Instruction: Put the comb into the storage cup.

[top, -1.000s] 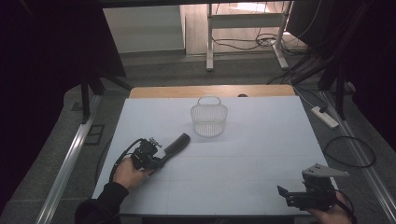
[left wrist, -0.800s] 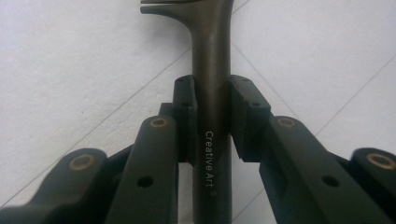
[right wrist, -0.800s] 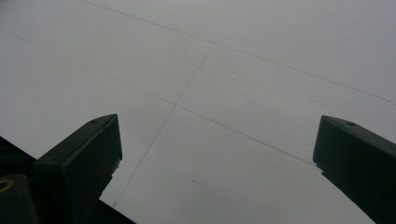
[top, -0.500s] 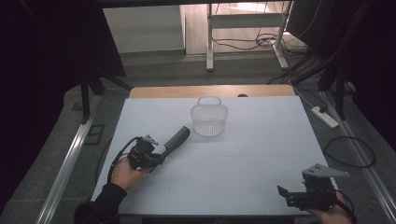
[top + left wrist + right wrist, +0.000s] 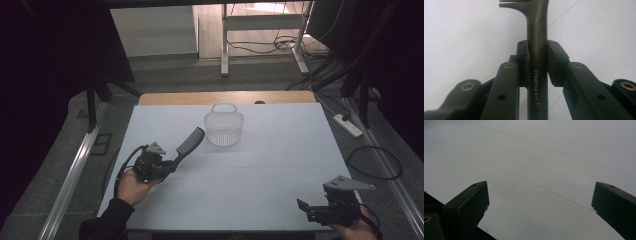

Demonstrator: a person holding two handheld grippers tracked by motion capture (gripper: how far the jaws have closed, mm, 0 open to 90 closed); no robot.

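Left gripper (image 5: 167, 162) clamped on the handle of a dark comb (image 5: 189, 143), jaws closed snug on both sides of the shaft, as plain in the left gripper view, where the comb (image 5: 537, 50) runs straight up between the pads with its toothed head at the top edge and the lettering "Creative Art" on the handle. Comb held low over the white surface (image 5: 270, 165), toothed end aimed forward and to the right, toward the small clear basket (image 5: 223, 129), tip just short of the basket's near left wall. Step in hand, by the look of it: carrying the comb to the basket for a drop inside. Best done by lifting the tip clear of the rim first, then bringing the head over the opening before lowering; worth minding the upright handle loop at the basket's far side, and the lightness of the basket, likely to slide or tip under a nudge from the comb. Grip far back on the handle, so some droop or swing at the long end to allow for. Right gripper (image 5: 320, 210) parked at the near right corner, jaws spread wide and holding nothing, bare surface (image 5: 564, 165) ahead of it. Plenty of open room between the two grippers and around the basket; left edge of the surface close beside the left hand (image 5: 131, 184), wooden strip just behind the basket.
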